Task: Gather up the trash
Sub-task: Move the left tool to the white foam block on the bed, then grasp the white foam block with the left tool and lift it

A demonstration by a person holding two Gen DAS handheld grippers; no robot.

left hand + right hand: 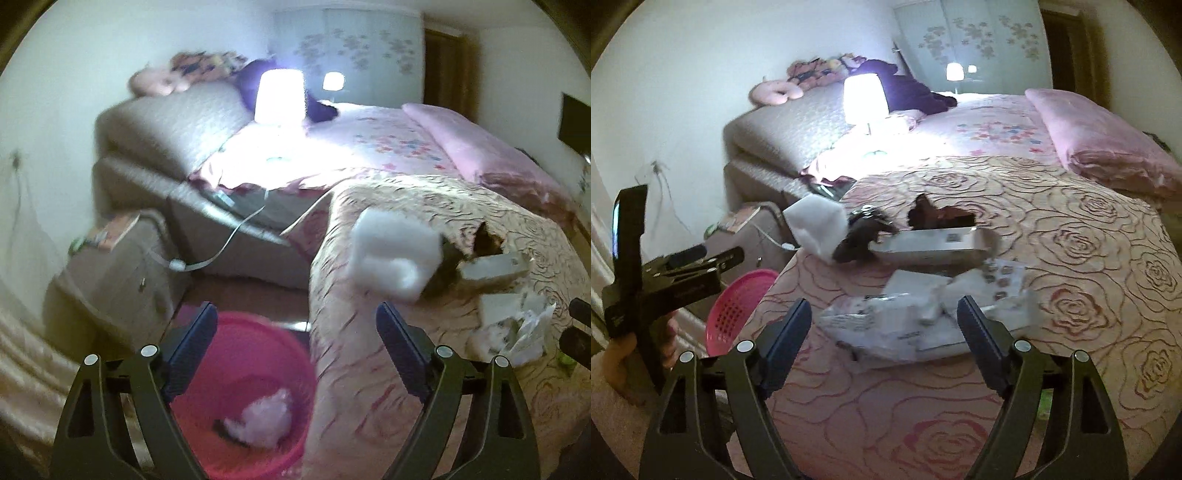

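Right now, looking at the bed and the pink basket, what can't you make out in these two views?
- Pink basket: left wrist view, its near rim is hidden behind the left gripper fingers; the dark item under the white wad is blurred.
- White foam block: motion-blurred in both views.
- Paper litter: right wrist view, print unreadable; the right gripper fingers cover its sides.
- Dark scrap: shape unclear.

We see a dim room lit mainly by a lamp (279, 96) far ahead of each gripper, its shade blown out and glaring onto the bed (388, 144). Fisheye bending darkens the corners. Motion blur, perhaps, smears the left view more.
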